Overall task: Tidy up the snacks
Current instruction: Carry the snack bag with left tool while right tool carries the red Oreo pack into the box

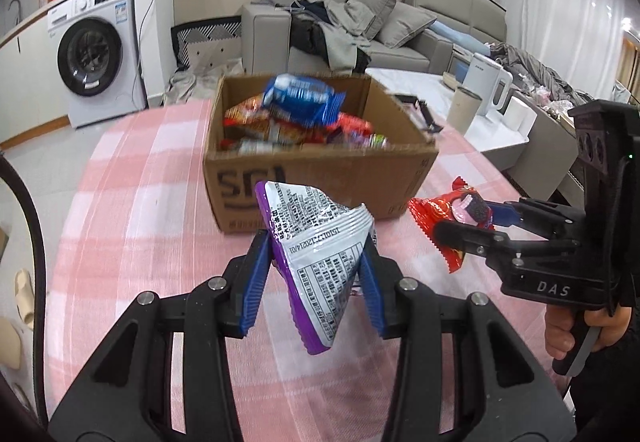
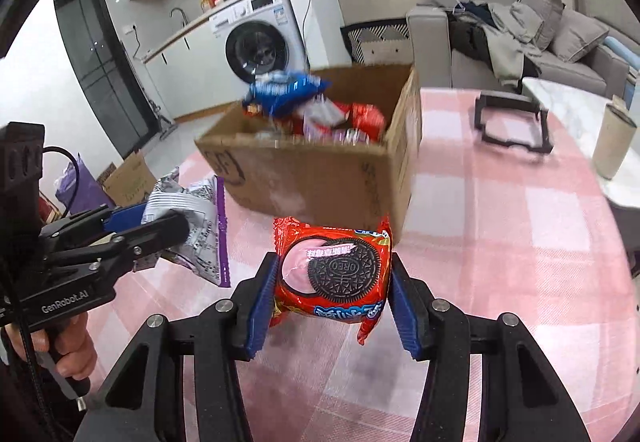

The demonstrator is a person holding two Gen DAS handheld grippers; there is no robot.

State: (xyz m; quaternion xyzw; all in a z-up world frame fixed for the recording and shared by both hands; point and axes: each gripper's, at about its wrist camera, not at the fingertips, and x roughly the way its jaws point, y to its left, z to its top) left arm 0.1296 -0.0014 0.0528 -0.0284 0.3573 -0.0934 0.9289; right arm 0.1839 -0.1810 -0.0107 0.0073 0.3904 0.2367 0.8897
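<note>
While both packets are already up off the pink-and-white checked worktop [image 1: 132, 177], this looks like the carry step of the sorting job, with the drop into the box not yet done. The left tongs [image 1: 316, 278] are pinched tight on a crinkly purple-and-silver foil snack packet [image 1: 320, 262], which hangs a bit skewed between the blue pads, printed back side facing the camera. The right tongs [image 2: 332, 282] are clamped on a shiny red foil Oreo cookie packet [image 2: 334, 274], pads pressing on both its sides, so that one's held too. The open brown cardboard box [image 1: 320, 169] sits further in on the worktop, ahead of both packets, and it's already piled with snacks, with a blue foil packet [image 1: 300, 97] riding on top of the heap. Both held packets are just short of the box's near wall, the purple one at its left part and the red one near its right corner. My guess for the next move: get each packet up over that near wall and above the pile, then let go. Since the box is pretty full, I'd aim for the lower spots beside the blue packet, else stuff may slide back out over the rim.
</note>
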